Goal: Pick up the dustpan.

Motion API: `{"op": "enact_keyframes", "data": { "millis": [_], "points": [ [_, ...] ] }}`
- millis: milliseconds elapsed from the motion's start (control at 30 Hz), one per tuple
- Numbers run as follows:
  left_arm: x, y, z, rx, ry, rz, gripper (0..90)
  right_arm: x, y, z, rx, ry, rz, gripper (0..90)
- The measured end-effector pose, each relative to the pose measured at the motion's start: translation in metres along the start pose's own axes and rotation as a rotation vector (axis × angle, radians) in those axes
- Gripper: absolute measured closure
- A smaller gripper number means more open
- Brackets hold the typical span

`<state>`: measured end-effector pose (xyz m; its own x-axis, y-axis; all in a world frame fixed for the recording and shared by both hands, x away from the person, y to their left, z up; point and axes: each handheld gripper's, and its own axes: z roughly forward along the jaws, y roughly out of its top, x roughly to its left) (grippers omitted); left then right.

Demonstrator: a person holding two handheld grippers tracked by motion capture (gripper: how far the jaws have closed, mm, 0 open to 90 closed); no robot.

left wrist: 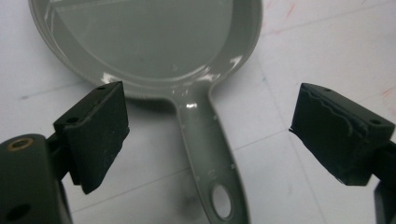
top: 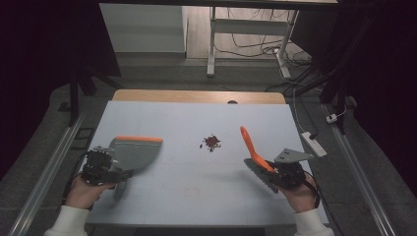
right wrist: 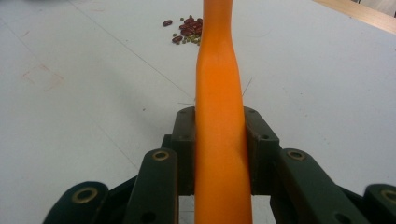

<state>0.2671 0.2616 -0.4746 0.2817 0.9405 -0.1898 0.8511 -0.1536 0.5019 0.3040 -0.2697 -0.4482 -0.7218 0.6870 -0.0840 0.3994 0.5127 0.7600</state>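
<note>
The right gripper [right wrist: 219, 149] squeezes the orange plastic brush handle [right wrist: 218, 116]. The left gripper [left wrist: 210, 135] is wide open over the grey plastic dustpan [top: 134, 151], holding nothing. The little pile of red beans [top: 211, 142] waits, unswept, between them.

The table [top: 196, 182] has a pale grey-white top, scuffed with faint reddish marks, and a strip of bare wood [top: 199, 96] along its far edge. Metal rails [top: 46, 172] run along the floor on both sides. The floor [top: 162, 73] is grey carpet. Beyond the far edge stands a white-legged desk [top: 212, 44] with tangled black cables [top: 255, 46] beneath it, and a pale cabinet [top: 142, 27] to its left. A white power strip [top: 313, 143] lies near the table's right edge. Both sides of the room are dark.
</note>
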Motion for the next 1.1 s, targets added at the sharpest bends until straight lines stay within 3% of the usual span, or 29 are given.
{"op": "enact_keyframes", "data": {
  "millis": [167, 433, 1100],
  "points": [
    [0.002, -0.002, 0.008, 0.054, -0.004, -0.011, 12.8, 0.0, 0.0, 0.0, -0.007, -0.003, -0.008, 69.9],
    [0.006, -0.004, 0.021, 0.083, -0.019, -0.022, 14.5, 0.001, 0.0, 0.0, -0.004, -0.006, -0.009, 69.9],
    [0.009, -0.005, 0.047, 0.1, -0.031, -0.048, 21.2, 0.0, -0.002, 0.003, 0.007, -0.009, -0.01, 69.9]
  ]
}}
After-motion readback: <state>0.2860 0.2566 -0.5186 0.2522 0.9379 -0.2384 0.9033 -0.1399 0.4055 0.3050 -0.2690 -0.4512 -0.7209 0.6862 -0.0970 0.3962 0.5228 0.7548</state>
